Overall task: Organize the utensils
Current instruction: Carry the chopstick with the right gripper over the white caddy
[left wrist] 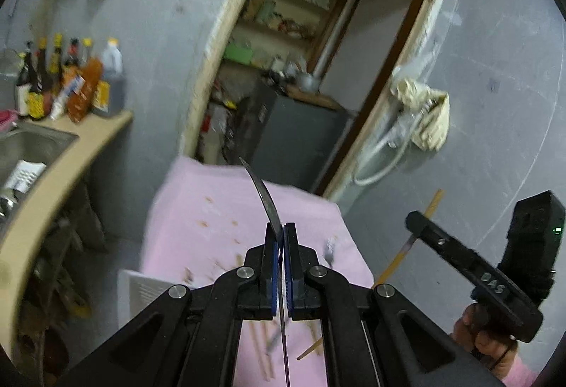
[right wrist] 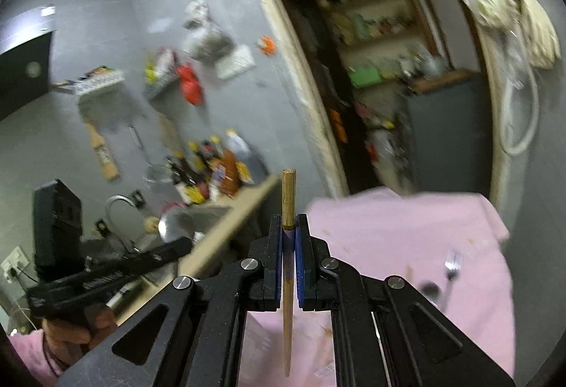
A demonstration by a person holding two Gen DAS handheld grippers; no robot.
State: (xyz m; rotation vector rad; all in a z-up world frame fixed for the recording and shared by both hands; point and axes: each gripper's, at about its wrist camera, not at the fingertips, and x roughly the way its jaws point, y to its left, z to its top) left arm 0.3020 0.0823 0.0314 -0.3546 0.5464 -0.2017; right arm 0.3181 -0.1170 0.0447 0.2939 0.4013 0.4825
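Note:
My left gripper [left wrist: 281, 238] is shut on a thin metal utensil [left wrist: 263, 194] seen edge-on, a curved dark blade that rises past the fingertips. It hangs above a pink cloth [left wrist: 212, 210] with several wooden chopsticks [left wrist: 263, 348] and a fork [left wrist: 329, 250] on it. My right gripper [right wrist: 289, 227] is shut on a wooden chopstick [right wrist: 288, 189] held upright over the same pink cloth [right wrist: 406, 238], where a fork [right wrist: 452, 265] and a spoon [right wrist: 429, 289] lie. The right gripper also shows in the left wrist view [left wrist: 417, 220], holding the chopstick [left wrist: 433, 204].
A counter [left wrist: 70, 160] with a steel sink [left wrist: 32, 146] and sauce bottles [left wrist: 70, 82] is at left. A white perforated tray [left wrist: 141, 291] lies beside the cloth. A doorway [left wrist: 318, 68] to a cluttered storeroom is behind. A rag [left wrist: 424, 114] hangs on the wall.

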